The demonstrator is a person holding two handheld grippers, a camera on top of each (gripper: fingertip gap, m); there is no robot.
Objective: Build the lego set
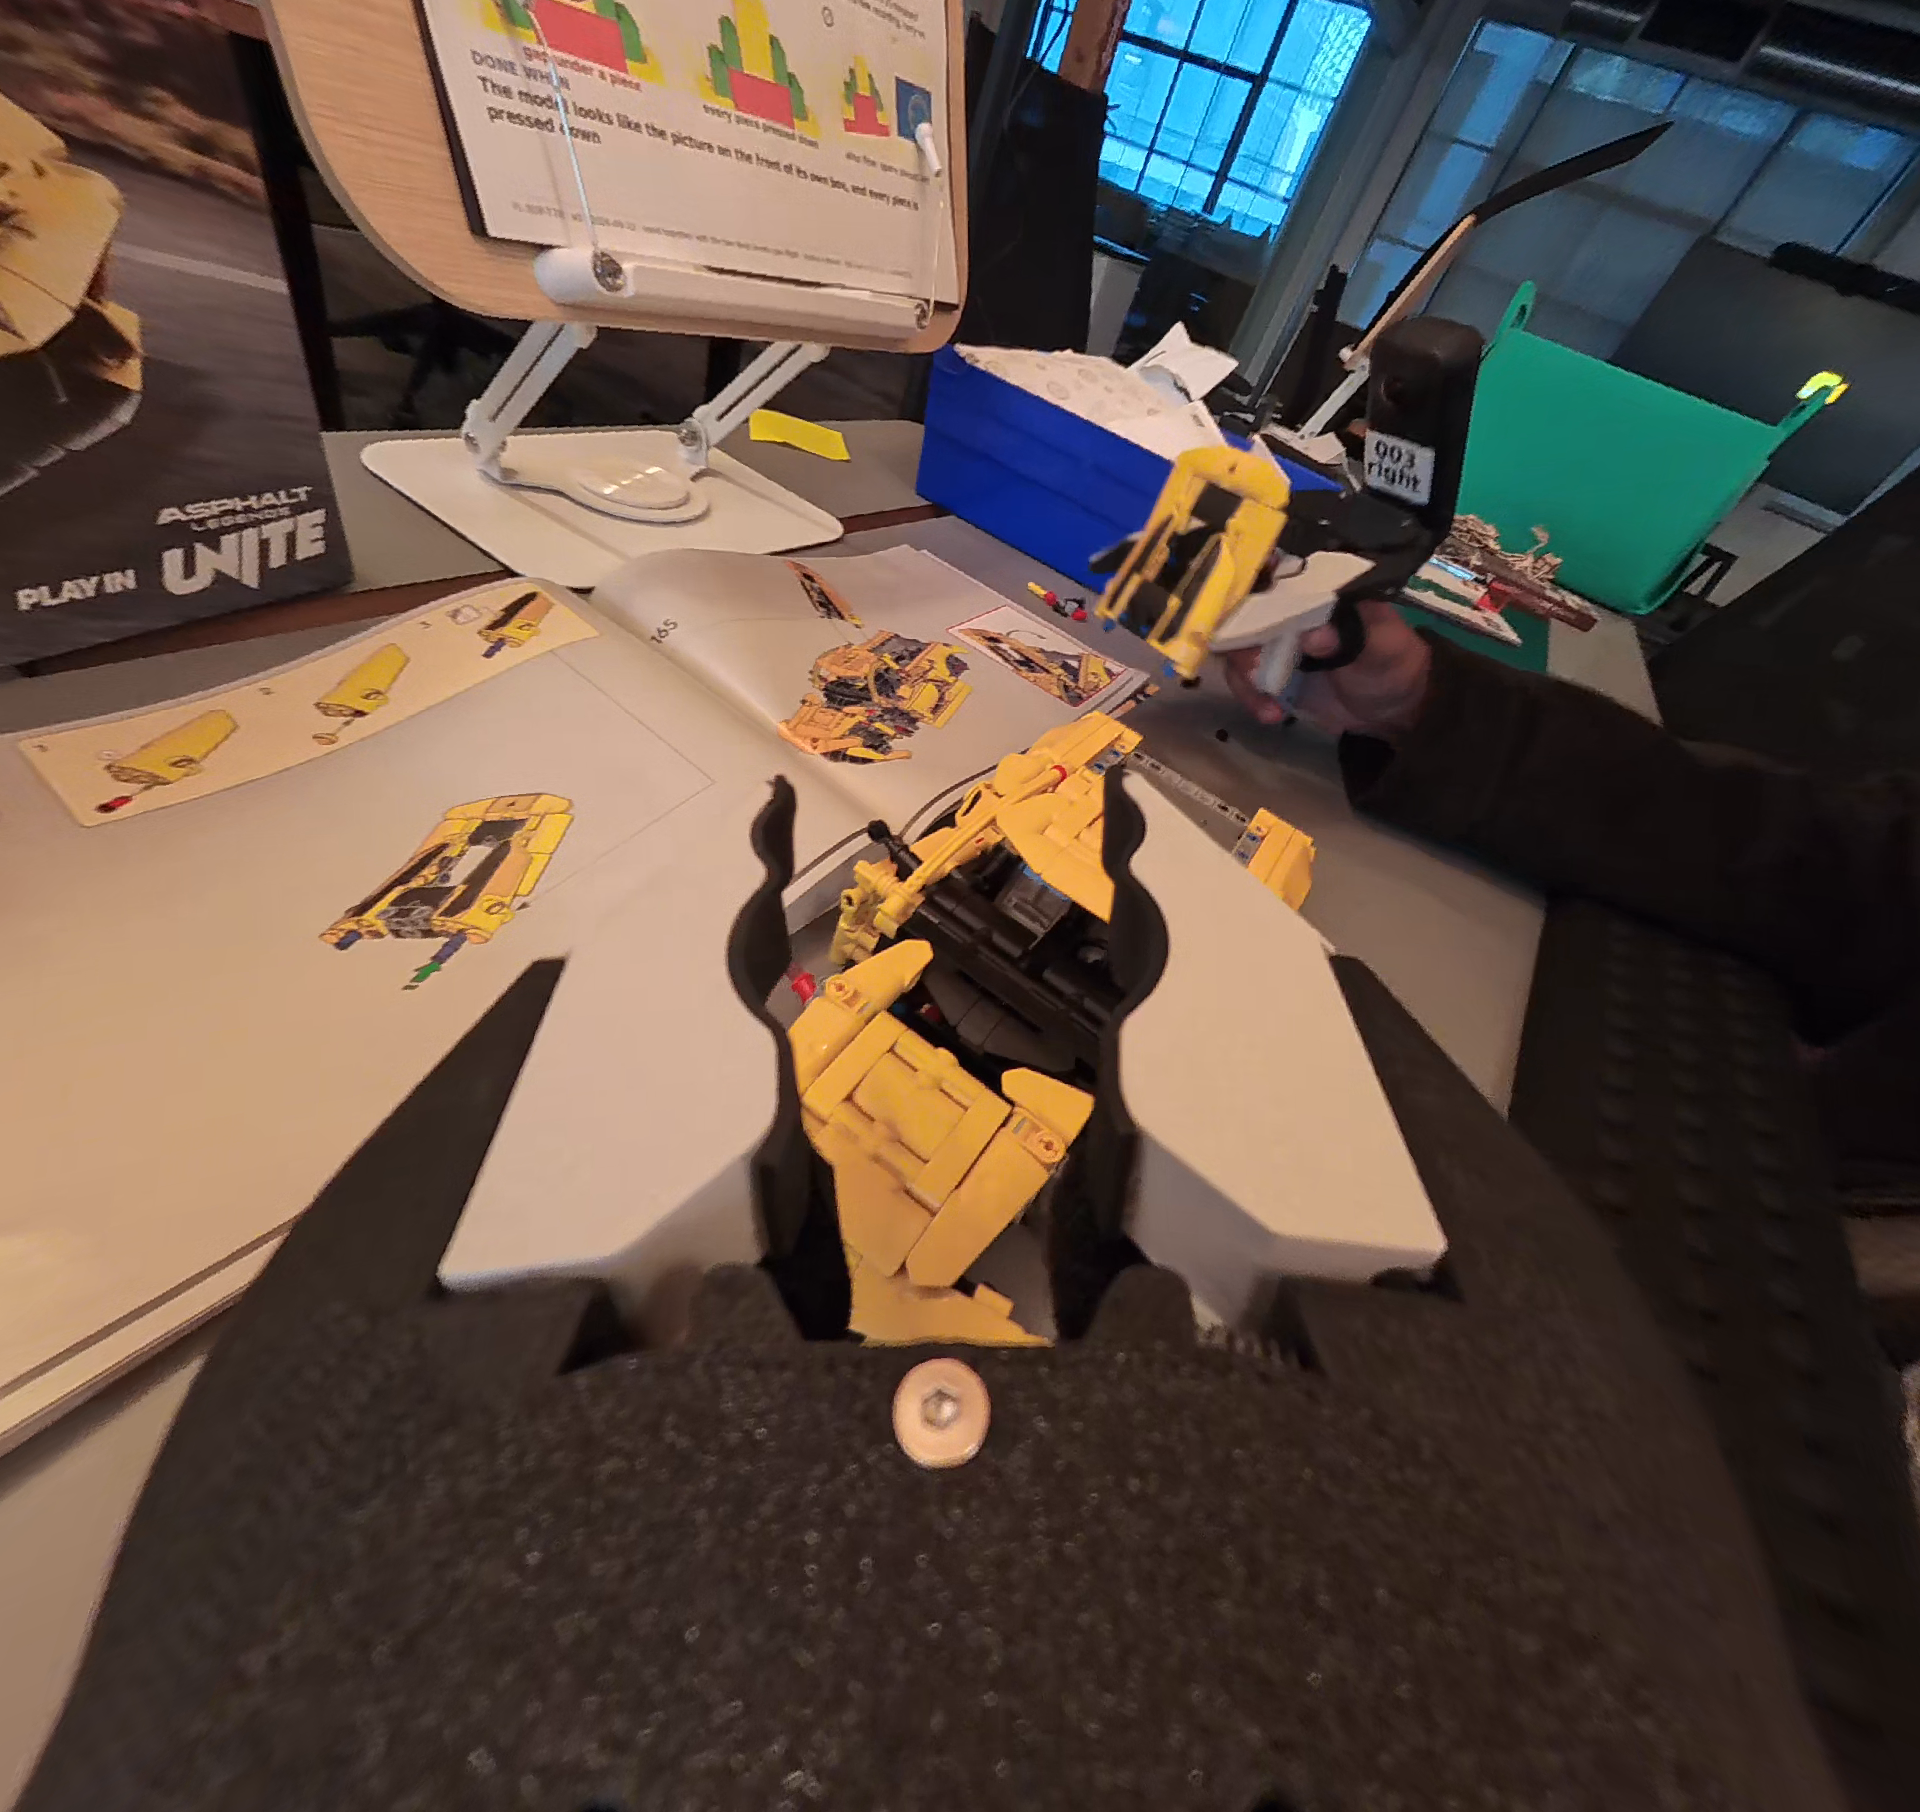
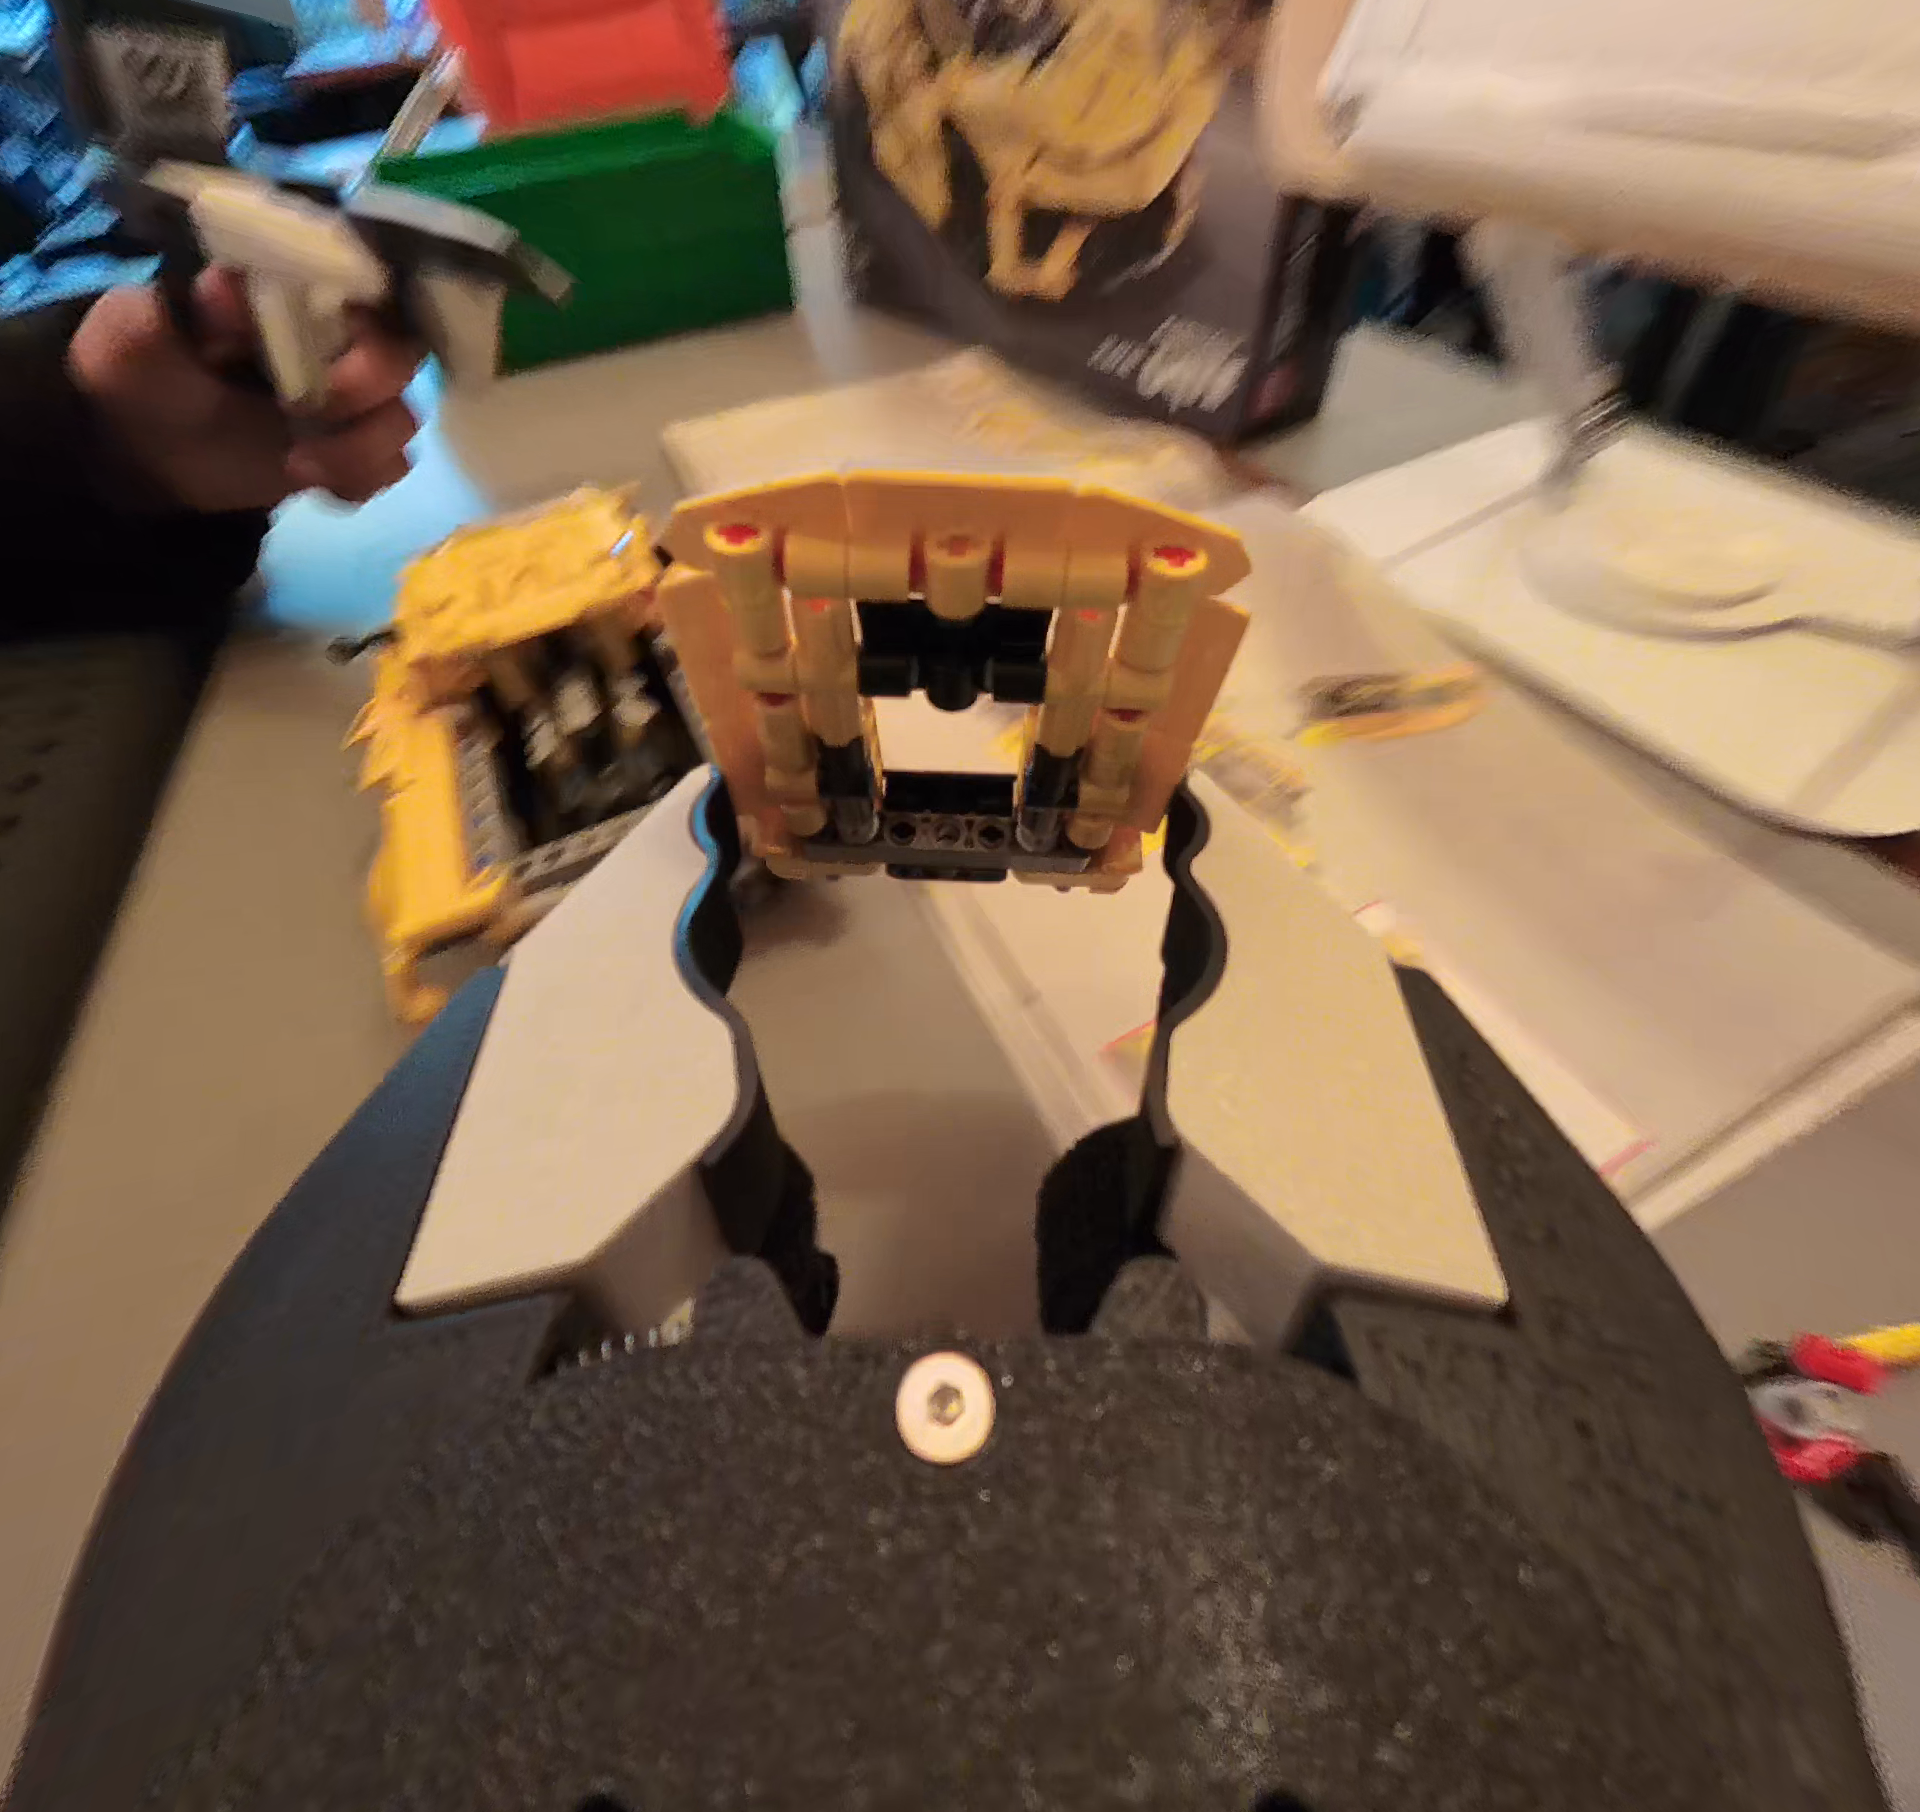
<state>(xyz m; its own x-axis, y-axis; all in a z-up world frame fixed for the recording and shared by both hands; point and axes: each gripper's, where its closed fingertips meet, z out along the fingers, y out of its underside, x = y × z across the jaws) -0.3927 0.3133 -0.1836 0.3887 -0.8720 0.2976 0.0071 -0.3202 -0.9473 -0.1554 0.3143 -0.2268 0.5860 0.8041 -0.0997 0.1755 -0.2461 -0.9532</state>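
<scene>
The yellow and black lego car body [image 1: 935,1108] lies on the grey table, next to the open instruction booklet [image 1: 416,827]. My left gripper [image 1: 948,796] hovers over it, jaws apart, with the car showing in the gap and spreading wider than the fingers. I see no contact. In the right wrist view the car [image 2: 468,723] is blurred and the left gripper [image 2: 499,266] is up and behind it in a hand. My right gripper [image 2: 951,827] is shut on the lower edge of a yellow and black panel assembly [image 2: 951,640]. It holds the panel [image 1: 1195,557] in the air, right of the car.
The lego box [image 1: 135,308] stands at back left, beside a wooden document stand [image 1: 675,152] on a white base. A blue bin [image 1: 1018,484] and a green bin [image 1: 1610,495] stand at back right. Small loose parts [image 2: 1829,1399] lie near the right gripper.
</scene>
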